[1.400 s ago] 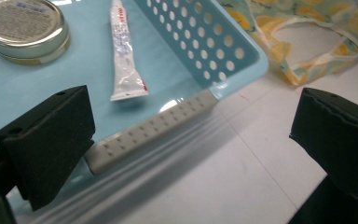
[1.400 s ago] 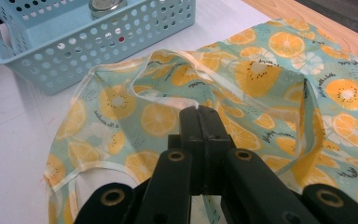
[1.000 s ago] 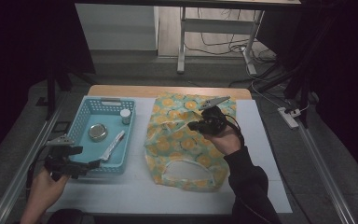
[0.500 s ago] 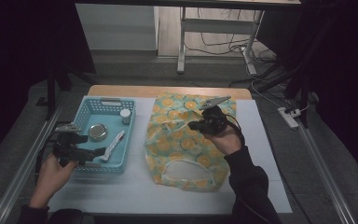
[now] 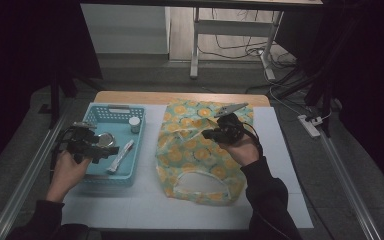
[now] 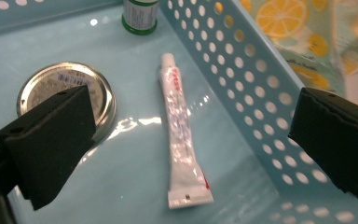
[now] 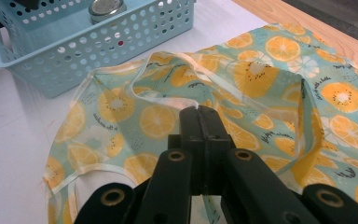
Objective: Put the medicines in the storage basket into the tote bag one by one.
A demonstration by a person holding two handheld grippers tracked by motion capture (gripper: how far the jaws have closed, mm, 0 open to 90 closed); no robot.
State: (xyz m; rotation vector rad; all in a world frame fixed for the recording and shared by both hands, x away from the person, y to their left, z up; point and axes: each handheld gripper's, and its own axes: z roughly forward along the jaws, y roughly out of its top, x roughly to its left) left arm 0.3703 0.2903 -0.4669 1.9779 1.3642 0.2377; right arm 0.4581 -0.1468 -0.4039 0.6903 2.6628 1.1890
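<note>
Toothpaste tube [image 6: 182, 135] lies in basket [image 6: 261, 93], between spread left gripper [image 6: 191, 140] jaws, apparently untouched. Right gripper [image 7: 199, 114] pinches bag [image 7: 270, 84] rim.

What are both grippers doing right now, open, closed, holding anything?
Left gripper: open over the tube in the basket, holding nothing.
Right gripper: shut on the bag edge.

The basket [image 6: 261, 88] is glossy pale-blue perforated plastic. In it lie a shiny foil-like tube [image 6: 179, 130] and a dull metal lid [image 6: 70, 88]. The fruit-print bag [image 7: 279, 79] looks like smooth, slightly sheened cloth. The bench [image 5: 180, 97] shows a wooden edge.
</note>
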